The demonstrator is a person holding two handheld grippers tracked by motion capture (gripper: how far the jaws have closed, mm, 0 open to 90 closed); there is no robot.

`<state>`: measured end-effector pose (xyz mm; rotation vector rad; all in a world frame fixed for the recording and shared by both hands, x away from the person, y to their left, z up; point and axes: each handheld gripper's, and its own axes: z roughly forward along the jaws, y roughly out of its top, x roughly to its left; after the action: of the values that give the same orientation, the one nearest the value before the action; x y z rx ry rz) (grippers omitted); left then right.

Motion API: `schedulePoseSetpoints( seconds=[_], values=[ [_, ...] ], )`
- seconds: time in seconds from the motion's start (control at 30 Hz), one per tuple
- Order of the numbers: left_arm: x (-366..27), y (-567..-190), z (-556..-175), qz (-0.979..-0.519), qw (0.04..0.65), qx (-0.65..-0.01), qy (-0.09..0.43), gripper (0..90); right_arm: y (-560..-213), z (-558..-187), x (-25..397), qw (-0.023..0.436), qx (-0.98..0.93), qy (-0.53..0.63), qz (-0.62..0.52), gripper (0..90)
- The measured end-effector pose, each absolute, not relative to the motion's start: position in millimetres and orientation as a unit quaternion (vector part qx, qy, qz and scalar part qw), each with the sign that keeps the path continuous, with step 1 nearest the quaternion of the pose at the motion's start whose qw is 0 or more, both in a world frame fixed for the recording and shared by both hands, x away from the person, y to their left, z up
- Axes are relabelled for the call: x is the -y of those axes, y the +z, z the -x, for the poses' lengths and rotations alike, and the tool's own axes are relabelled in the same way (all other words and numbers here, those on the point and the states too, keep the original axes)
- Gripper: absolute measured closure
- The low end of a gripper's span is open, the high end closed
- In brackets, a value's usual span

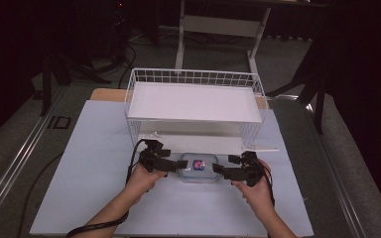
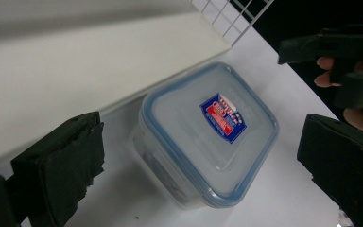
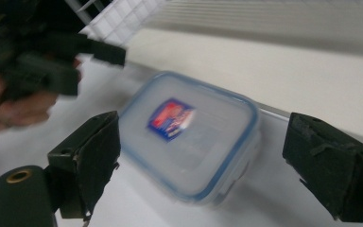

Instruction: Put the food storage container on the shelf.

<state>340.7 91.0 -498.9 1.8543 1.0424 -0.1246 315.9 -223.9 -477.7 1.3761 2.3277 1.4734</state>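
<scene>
A clear plastic food box (image 1: 197, 167) with a blue-rimmed lid and a red and blue sticker rests on the white table, just in front of the wire basket. My left gripper (image 1: 181, 164) is at its left end, open, its jaws on either side of the box (image 2: 208, 137) without touching it. My right gripper (image 1: 219, 170) is at the box's right end, also open, with the box (image 3: 189, 135) lying between its wide-spread jaws. Each gripper view shows the other hand and gripper beyond the box.
A white wire basket (image 1: 194, 77) holding a white board (image 1: 193, 101) stands raised just behind the box, with a low gap beneath it. The white table sheet (image 1: 94, 163) extends left, right and toward me. Dark floor and a desk frame (image 1: 218, 25) lie beyond.
</scene>
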Motion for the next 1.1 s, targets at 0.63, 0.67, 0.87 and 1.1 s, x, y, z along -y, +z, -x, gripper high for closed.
schedulePoseSetpoints(
  seconds=[0.63, 0.67, 0.87, 1.1],
  values=[
    [-83.8, -536.4, -354.0, -0.705, 0.45, -0.521, -0.169, 18.6, -518.0, -348.6, 223.9, -0.148, -0.69, 0.42, -0.57, 29.2],
    [-83.1, -536.6, -354.1, -0.704, 0.449, -0.523, -0.174, 21.6, -519.3, -349.0, 223.2, -0.154, -0.688, 0.418, -0.574, 29.5],
    [-78.3, -539.3, -354.5, -0.701, 0.443, -0.524, -0.193, 31.5, -519.7, -349.9, 217.1, -0.154, -0.69, 0.4, -0.583, 38.8],
    [-72.0, -525.2, -348.8, -0.724, 0.419, -0.525, -0.156, 38.1, -518.3, -347.7, 214.6, -0.155, -0.682, 0.393, -0.597, 39.0]
  ],
)
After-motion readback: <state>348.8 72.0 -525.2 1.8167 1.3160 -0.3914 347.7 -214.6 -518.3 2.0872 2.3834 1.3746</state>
